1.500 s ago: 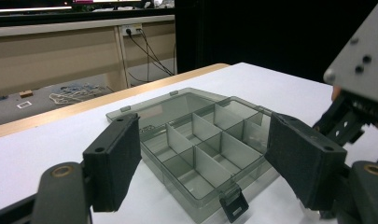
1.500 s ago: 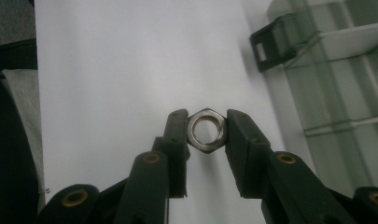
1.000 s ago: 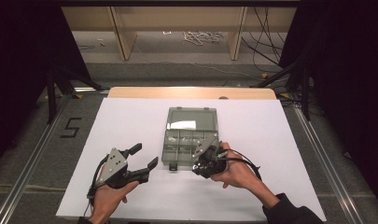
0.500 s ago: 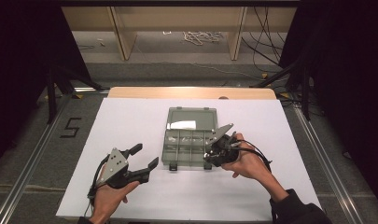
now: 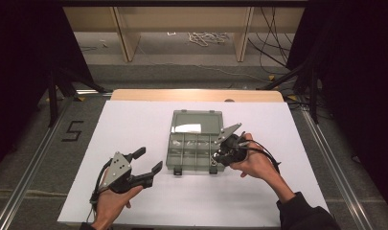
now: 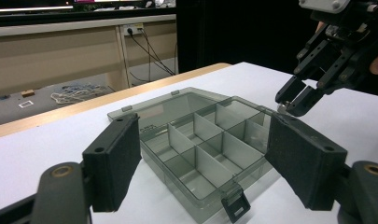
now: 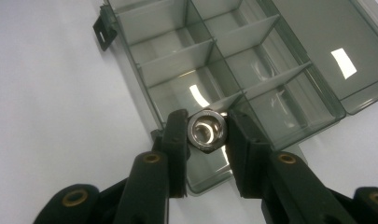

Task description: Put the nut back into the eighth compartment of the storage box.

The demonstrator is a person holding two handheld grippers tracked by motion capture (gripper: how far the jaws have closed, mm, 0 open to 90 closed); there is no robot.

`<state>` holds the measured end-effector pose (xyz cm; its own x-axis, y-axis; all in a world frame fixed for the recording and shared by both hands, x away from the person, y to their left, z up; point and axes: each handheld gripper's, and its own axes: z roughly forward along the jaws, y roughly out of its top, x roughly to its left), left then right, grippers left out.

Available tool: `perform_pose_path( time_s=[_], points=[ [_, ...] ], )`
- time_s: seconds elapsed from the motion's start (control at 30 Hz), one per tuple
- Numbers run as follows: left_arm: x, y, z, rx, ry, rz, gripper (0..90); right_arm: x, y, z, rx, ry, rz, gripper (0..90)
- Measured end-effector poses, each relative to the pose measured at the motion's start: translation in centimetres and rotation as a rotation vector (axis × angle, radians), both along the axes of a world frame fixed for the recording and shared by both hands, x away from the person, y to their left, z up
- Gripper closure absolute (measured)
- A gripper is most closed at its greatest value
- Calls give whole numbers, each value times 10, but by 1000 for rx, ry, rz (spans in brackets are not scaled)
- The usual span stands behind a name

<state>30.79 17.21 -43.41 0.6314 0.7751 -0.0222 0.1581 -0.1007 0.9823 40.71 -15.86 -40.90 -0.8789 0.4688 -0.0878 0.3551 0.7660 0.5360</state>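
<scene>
Since the earlier frame, right gripper (image 5: 219, 154) has shifted from the box's near right corner to farther up its right edge; left gripper (image 5: 149, 160) has stayed put. Item: hex nut (image 7: 206, 129), bright steel, threaded bore facing the right gripper's camera, clamped flat-to-flat between two black padded jaws, which stand narrow. Position: directly above the organiser box (image 5: 195, 143), over the compartment at its near right corner, so the drop looks to be straight down. Box: smoky translucent plastic, rectangular, thin upright dividers, black latches, lid (image 5: 197, 121) folded flat on the far side; long axis runs away from the person. Left gripper: jaws wide apart, holding nothing, well left of the box on the white table sheet (image 5: 134, 124).
</scene>
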Motion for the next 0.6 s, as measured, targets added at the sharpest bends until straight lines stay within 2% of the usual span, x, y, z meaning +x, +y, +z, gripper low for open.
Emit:
perform_pose_path(
  time_s=[0.6],
  points=[
    [1,-1,-1,6,4,-4,255,10,3,-16,-42,30,-14,702]
  ],
)
